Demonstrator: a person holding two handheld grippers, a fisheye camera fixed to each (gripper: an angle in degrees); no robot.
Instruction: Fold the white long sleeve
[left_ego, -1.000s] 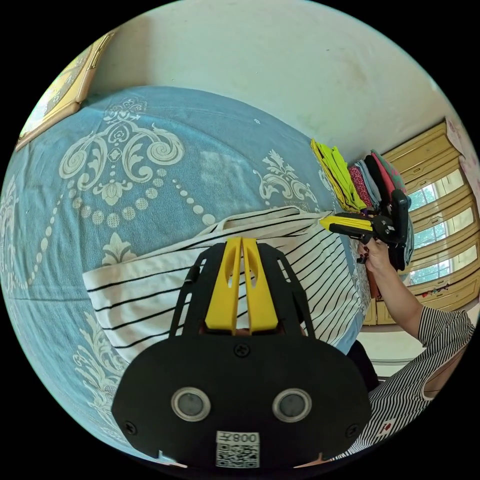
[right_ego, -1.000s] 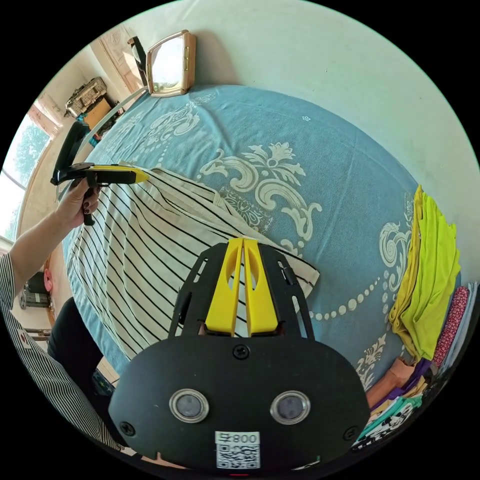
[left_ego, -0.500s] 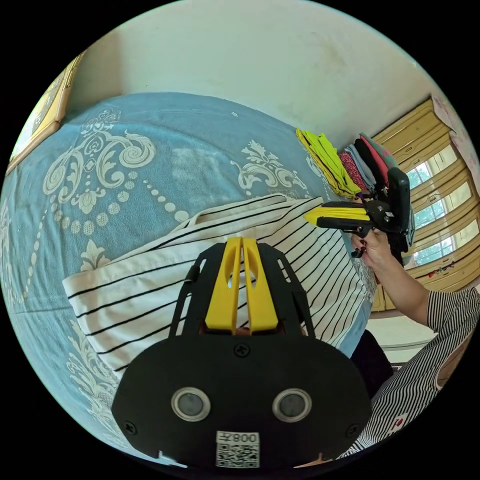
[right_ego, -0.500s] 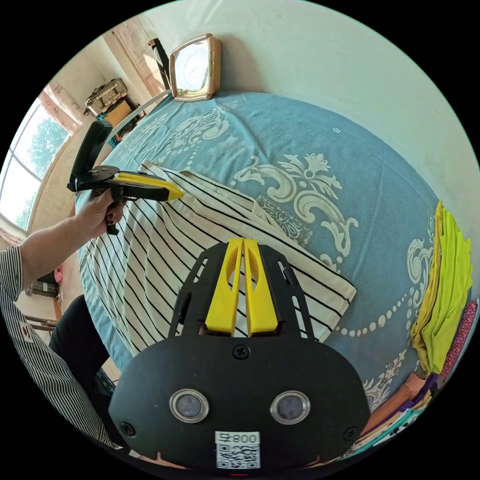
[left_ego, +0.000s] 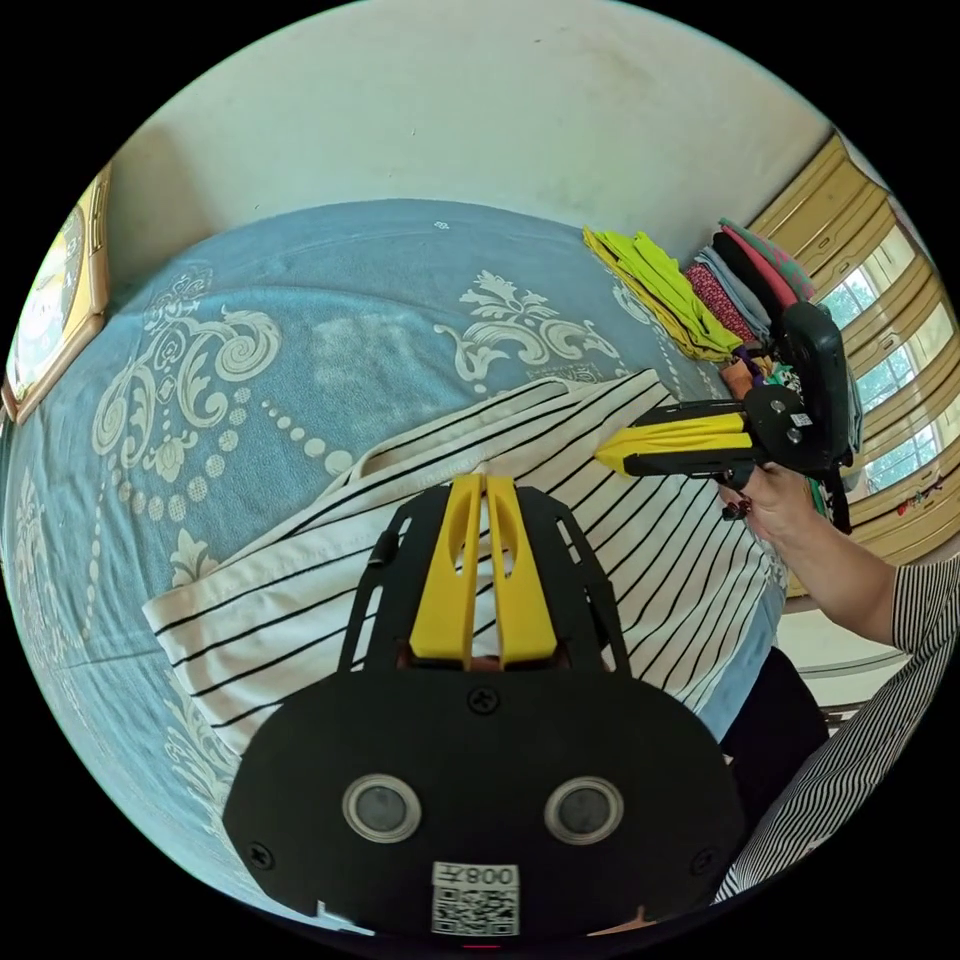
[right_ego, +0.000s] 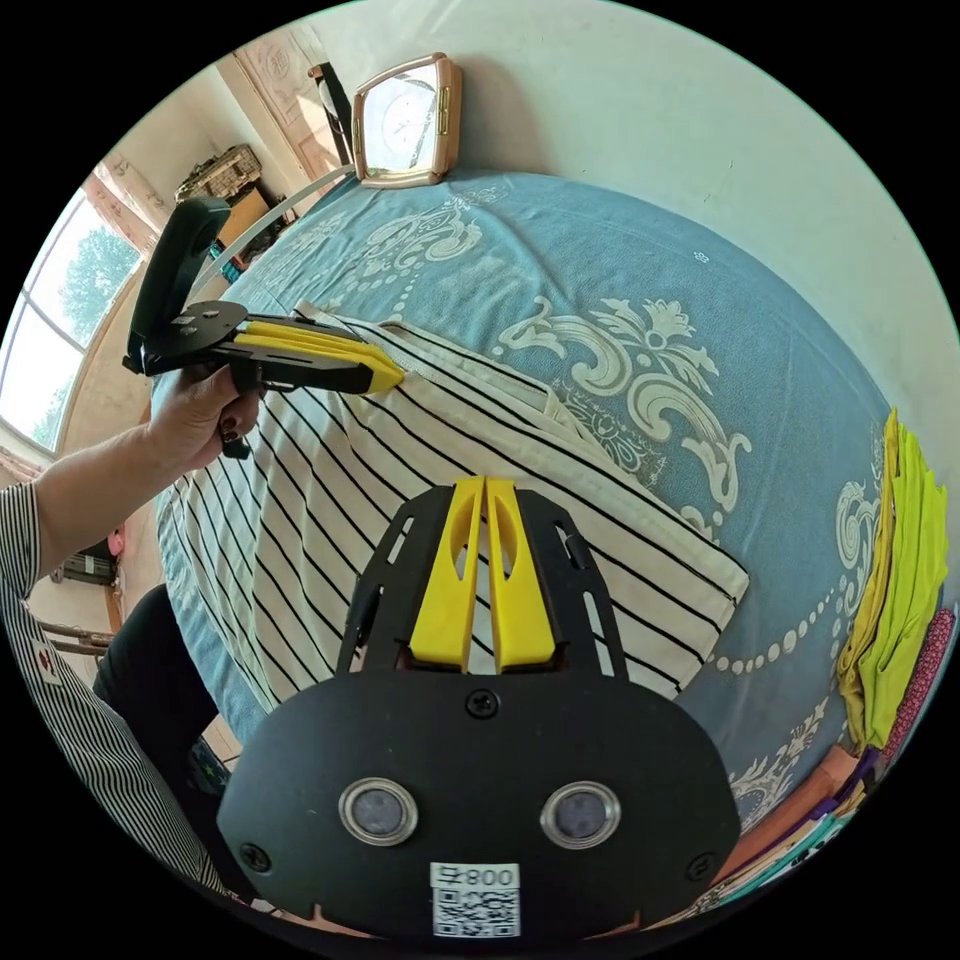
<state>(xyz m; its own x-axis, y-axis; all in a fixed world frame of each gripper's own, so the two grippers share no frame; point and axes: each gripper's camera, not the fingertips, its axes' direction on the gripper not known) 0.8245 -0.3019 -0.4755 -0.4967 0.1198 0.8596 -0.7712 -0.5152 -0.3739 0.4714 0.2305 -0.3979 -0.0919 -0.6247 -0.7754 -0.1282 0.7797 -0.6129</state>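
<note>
The left gripper (left_ego: 483, 478) and right gripper (right_ego: 486, 480) are being held low over the striped shirt (right_ego: 420, 470), jaws pressed together; whether cloth is being pinched cannot be told. The shirt is lying spread on the blue bedspread (right_ego: 640, 270). Folded clothes (left_ego: 690, 300) are stacked nearby, a clock (right_ego: 405, 120) is leaning beyond.

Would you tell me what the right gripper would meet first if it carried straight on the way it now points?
Most likely the striped white shirt: the right gripper points over its upper edge, with the blue bedspread just beyond. Its height above the cloth is hard to judge.
</note>
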